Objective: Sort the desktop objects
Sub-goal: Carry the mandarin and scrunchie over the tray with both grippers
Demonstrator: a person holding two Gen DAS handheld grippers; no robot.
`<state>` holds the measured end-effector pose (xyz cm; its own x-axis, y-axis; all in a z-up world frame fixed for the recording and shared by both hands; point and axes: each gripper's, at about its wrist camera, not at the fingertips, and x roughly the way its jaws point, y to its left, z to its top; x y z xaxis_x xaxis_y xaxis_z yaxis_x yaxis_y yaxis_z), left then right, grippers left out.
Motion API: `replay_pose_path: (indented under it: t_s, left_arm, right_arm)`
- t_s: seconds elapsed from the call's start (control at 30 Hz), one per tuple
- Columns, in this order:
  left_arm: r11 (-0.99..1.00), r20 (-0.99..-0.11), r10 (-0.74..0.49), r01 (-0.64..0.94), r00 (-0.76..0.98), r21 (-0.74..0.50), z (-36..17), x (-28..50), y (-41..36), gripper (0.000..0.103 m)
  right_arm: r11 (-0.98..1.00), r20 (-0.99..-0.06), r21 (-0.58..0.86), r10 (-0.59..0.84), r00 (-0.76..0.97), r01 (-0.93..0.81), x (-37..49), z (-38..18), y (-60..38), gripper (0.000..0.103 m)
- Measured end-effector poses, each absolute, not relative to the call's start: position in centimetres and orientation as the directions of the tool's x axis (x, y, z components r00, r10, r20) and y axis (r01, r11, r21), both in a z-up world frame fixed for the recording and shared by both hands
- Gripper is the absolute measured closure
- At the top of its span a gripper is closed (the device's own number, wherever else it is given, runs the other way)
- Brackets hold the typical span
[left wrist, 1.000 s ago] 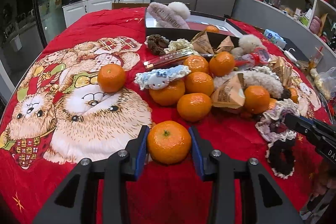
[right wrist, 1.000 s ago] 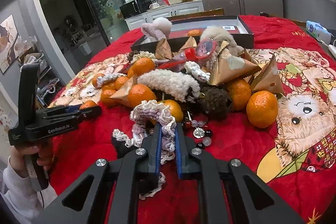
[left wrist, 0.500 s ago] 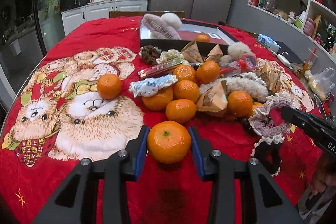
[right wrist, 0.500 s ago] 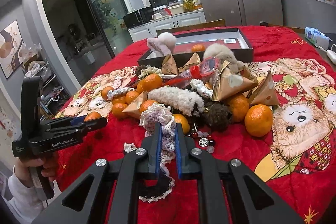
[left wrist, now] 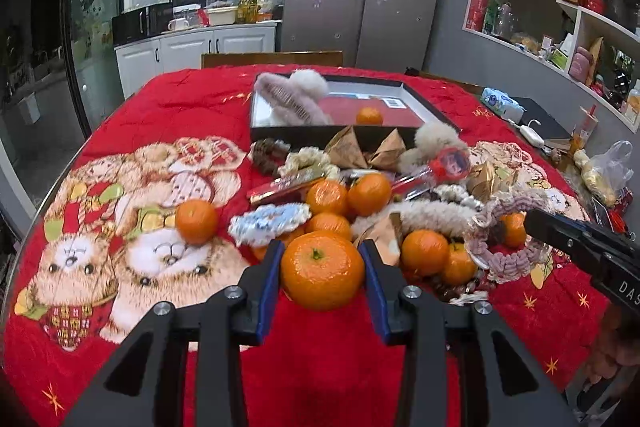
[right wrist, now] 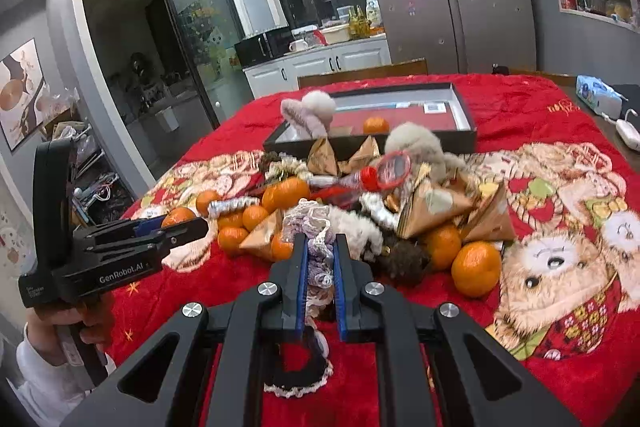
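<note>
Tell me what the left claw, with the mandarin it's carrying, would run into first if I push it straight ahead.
Probably the heap of loose mandarins directly beyond the held mandarin in the left claw, flanked by a blue-white scrunchie. Depth is unclear; if the claw is high enough, it might pass over them.

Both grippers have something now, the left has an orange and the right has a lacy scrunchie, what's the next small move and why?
Probably carry the left gripper forward toward the black box. The orange sits gripped between its fingers, above the red cloth, and another orange already lies in the box. The right gripper, shut on the lacy scrunchie, can wait.
</note>
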<state>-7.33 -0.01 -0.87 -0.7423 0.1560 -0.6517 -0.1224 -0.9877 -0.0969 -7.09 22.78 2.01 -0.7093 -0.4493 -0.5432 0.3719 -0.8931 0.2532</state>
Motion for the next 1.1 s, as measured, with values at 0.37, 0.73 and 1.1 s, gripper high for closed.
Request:
replay_pose_path:
  t_s: [0.37,0.73,1.1]
  left_arm:
    - [-0.98,-0.624,0.196,-0.178,-0.756,-0.092,1.2,-9.7,2.7,0.064]
    - [-0.97,-0.611,0.22,-0.238,-0.76,-0.053,2.8,-14.5,5.5,0.064]
    - [-0.956,-0.638,0.268,-0.283,-0.722,-0.08,3.6,-21.2,6.9,0.064]
  right_arm:
    - [-0.885,-0.496,0.255,-0.466,-0.732,0.39,-9.2,4.6,22.7,0.09]
    - [-0.871,-0.482,0.294,-0.49,-0.726,0.393,-13.7,6.0,23.6,0.09]
    - [-0.846,-0.459,0.371,-0.525,-0.717,0.382,-20.3,7.9,25.7,0.09]
